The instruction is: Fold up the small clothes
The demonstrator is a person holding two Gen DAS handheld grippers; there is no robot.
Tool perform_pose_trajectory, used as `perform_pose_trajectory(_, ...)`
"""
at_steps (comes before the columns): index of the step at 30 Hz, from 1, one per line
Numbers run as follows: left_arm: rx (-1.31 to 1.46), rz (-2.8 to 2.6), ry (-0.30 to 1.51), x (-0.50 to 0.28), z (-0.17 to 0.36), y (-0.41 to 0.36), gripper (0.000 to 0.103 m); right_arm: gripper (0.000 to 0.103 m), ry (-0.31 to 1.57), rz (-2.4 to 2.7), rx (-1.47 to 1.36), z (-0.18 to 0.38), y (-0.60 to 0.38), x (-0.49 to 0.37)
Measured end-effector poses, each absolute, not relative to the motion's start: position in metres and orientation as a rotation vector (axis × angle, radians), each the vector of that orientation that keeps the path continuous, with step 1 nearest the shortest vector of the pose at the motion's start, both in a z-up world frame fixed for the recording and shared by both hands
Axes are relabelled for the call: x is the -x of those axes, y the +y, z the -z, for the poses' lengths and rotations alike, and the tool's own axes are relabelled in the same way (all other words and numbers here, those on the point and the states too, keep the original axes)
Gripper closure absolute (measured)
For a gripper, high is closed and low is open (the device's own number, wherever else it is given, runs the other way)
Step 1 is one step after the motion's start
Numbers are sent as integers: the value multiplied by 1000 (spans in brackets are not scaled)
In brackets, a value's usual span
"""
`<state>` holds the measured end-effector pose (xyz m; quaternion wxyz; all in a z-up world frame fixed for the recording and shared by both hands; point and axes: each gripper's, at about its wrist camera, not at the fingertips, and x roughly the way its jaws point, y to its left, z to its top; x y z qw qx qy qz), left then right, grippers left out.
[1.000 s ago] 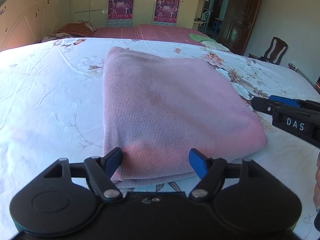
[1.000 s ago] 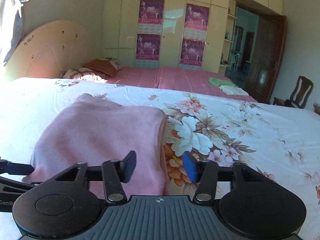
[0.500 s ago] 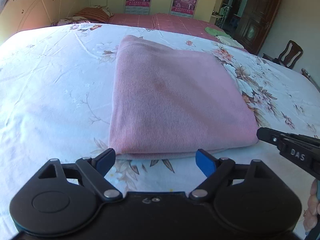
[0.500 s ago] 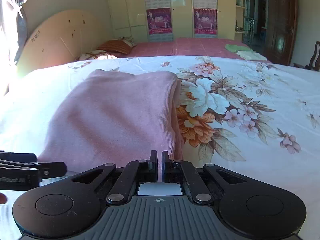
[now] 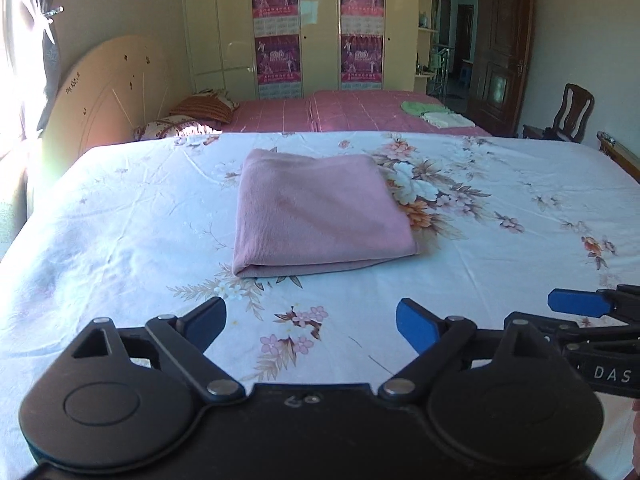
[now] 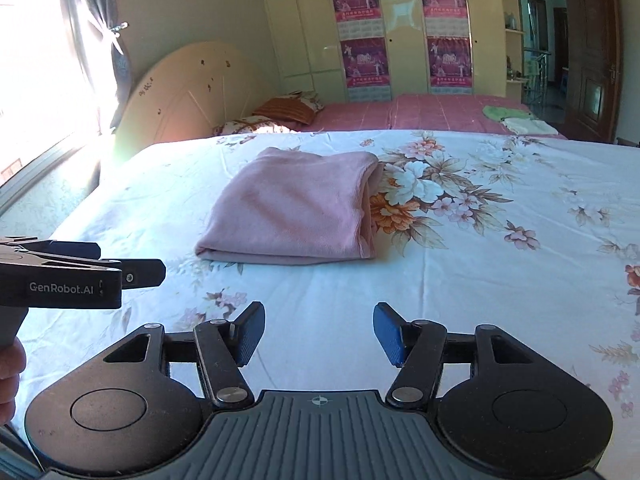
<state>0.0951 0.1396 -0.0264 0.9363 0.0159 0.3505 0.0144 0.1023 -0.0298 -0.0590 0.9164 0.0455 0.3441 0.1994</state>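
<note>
A white bedsheet printed with pink and orange flowers fills the middle and lower frame. Behind it, a pink-covered bed carries striped and floral pillows at upper left and a small green and white cloth pile at upper right. A rounded cream headboard stands at left, beside a curtained window. Cream wardrobes with magenta posters line the back wall; a dark wooden door and chair sit at right.

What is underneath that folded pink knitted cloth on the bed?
The folded pink knitted cloth lies on a white flower-printed bedsheet. Printed blossoms and leaves show around its edges, but the part of the sheet beneath it is covered, and nothing else shows from under it.
</note>
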Motion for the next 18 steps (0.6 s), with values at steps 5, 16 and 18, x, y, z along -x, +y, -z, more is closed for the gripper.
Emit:
perform_pose_trajectory(5, -23, -73, 670, -38, -1, 122, 11, 23, 669, -430, -111, 28, -53, -45)
perform_pose_trajectory(16, 14, -176, 650, 35, -41, 116, 11, 1, 540, -402, -166, -37, -67, 49)
perform_pose_trajectory(18, 13, -185, 643, 41, -47, 114, 11, 1, 495, -389, -168, -43, -69, 61)
